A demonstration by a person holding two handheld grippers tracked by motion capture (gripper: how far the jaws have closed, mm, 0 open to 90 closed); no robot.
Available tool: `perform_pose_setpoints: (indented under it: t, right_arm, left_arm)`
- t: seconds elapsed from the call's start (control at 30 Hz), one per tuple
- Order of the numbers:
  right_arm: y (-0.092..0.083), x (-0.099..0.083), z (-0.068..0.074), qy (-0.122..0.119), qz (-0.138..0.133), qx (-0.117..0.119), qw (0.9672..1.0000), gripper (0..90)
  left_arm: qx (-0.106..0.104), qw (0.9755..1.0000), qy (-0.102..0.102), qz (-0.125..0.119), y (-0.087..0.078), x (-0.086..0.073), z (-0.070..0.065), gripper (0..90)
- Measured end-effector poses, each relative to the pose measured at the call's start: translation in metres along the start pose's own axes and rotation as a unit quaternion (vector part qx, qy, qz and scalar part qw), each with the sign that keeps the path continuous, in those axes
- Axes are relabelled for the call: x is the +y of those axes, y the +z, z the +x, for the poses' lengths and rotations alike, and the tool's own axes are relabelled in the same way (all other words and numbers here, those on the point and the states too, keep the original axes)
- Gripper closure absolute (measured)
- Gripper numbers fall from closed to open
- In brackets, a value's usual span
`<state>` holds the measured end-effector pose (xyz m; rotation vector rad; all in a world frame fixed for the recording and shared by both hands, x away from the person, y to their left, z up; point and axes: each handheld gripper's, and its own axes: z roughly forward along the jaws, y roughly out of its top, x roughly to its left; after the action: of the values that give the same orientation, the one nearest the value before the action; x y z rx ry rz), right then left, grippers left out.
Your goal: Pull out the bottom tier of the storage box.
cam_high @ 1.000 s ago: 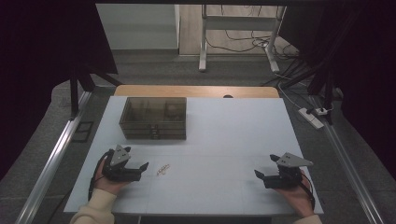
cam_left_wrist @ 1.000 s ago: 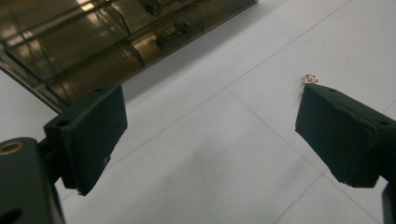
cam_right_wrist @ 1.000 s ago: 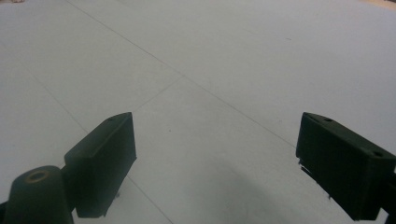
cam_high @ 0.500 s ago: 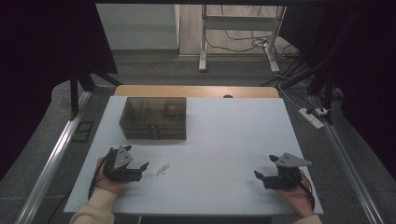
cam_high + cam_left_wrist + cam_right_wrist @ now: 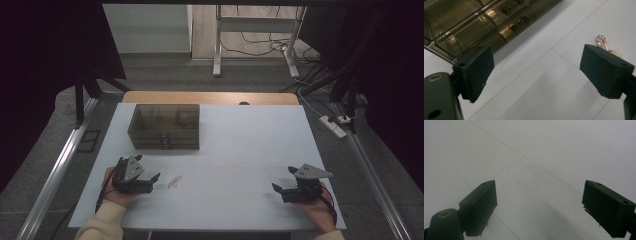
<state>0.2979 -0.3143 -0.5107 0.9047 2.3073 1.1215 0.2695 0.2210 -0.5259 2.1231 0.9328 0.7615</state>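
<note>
Two grippers: left gripper (image 5: pixel 155 179) and right gripper (image 5: pixel 278 190) both have jaws spread wide, holding nothing.
Trinket: small gold and pearl trinket (image 5: pixel 174 181) lies on the white table (image 5: pixel 250 145), near edge, just right of the left gripper.
Box: brown clear drawer box (image 5: pixel 164 127) sits far left, drawers look closed.
Done: nothing picked up yet.
Left: grab the trinket, probably put it in a drawer.
Right side: right gripper rests well apart, over bare table.

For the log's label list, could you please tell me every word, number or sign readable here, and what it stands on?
None: no readable text shows on the drawer box, the trinket, the table, the left claw or the right claw.
</note>
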Motion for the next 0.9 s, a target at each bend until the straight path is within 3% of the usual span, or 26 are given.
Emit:
perform_pose_setpoints:
  t: [0.9]
  right_arm:
    - [0.0010,-0.0004,0.0006,-0.005,0.007,-0.005,1.0000,12.8]
  left_arm:
    - [0.015,0.9990,0.042,0.007,0.0078,0.0046,-0.0031,14.8]
